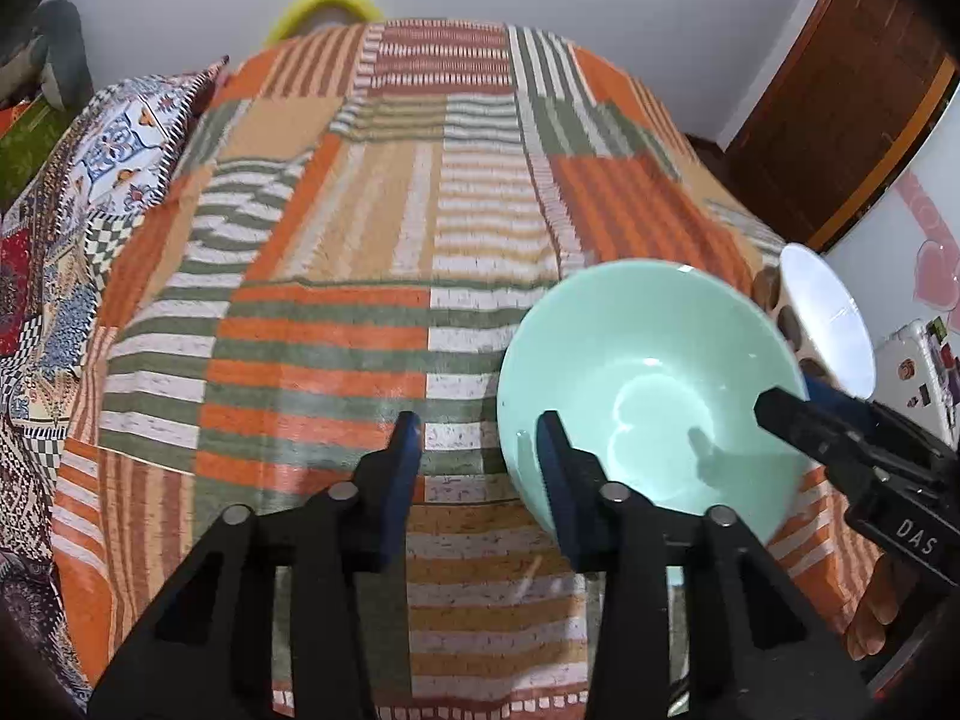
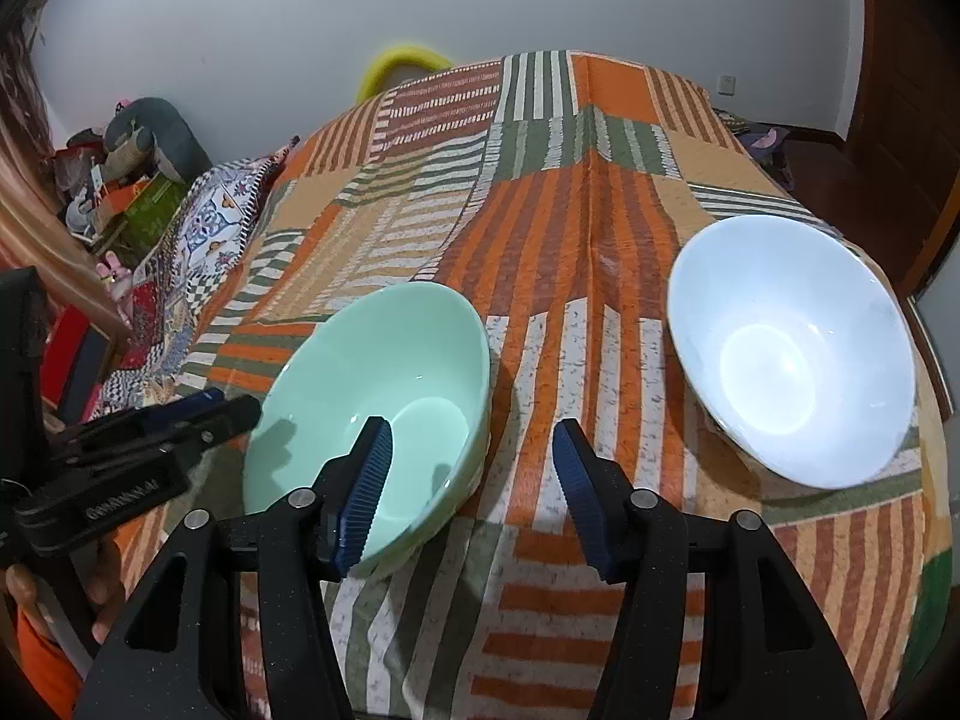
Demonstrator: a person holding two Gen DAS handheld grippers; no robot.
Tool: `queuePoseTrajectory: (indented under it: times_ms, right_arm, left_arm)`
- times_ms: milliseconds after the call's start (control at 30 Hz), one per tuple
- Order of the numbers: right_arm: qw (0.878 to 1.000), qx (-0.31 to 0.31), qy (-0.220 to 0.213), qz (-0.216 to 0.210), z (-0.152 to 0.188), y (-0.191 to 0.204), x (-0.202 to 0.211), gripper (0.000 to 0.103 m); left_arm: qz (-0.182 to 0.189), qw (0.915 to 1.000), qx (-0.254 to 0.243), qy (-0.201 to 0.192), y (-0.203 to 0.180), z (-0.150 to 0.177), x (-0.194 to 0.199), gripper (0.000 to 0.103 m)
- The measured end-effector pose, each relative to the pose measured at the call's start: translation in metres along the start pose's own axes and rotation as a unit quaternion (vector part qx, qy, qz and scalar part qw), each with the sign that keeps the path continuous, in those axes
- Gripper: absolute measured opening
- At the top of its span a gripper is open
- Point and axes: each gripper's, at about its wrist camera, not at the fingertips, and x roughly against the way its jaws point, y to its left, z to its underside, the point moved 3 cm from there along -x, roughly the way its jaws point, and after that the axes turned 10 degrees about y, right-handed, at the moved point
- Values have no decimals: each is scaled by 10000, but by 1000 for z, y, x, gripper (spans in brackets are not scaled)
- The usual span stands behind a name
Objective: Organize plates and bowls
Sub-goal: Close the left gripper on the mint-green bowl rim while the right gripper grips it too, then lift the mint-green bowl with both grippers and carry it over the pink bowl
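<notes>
Two bowls rest on a bed covered by a patchwork bedspread (image 2: 540, 228) of orange, green and cream stripes. The mint-green bowl (image 2: 372, 396) sits upright near the front edge of the bed; the white bowl (image 2: 792, 348) stands well apart from it on its right.

Left gripper (image 1: 477, 438): its jaws straddle the near left rim of the mint-green bowl, the right finger (image 1: 555, 468) inside the bowl and the left finger outside over the cloth. A visible gap remains between the pads, and whether either pad touches the rim cannot be told.

Right gripper (image 2: 471, 444): its jaws straddle the right rim of the same bowl, the left finger (image 2: 372, 462) inside the bowl and the right finger over the bedspread. The jaws stand moderately apart, not pressing on the wall.

A patterned pillow (image 2: 216, 222) lies at the bed's left edge, a yellow ring (image 2: 396, 63) behind its far end.
</notes>
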Motion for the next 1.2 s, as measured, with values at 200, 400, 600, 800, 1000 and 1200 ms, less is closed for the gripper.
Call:
queuePoseTrajectory:
  times_ms: [200,400,600,800,1000,1200]
  right_arm:
    - [9998,47,169,-67,-2,0,-14,42]
    - [9994,77,292,-146,-1,2,-21,30]
    - [9992,264,289,88,0,10,-20,26]
    - [9994,125,335,17,3,8,-14,25]
    - [9995,140,266,4,11,14,1,25]
    - [9998,185,71,-96,20,22,28,25]
  left_arm:
    - [-125,9998,-146,31,-5,-1,-15,35]
    - [-172,9988,-468,7,-18,-1,-18,16]
    - [-330,9980,-538,-63,-24,2,-13,13]
    - [-347,9976,-575,-174,-29,9,2,13]
    - [-356,9971,-574,-347,-33,23,27,13]
    - [-300,9966,-545,-546,-36,38,59,13]
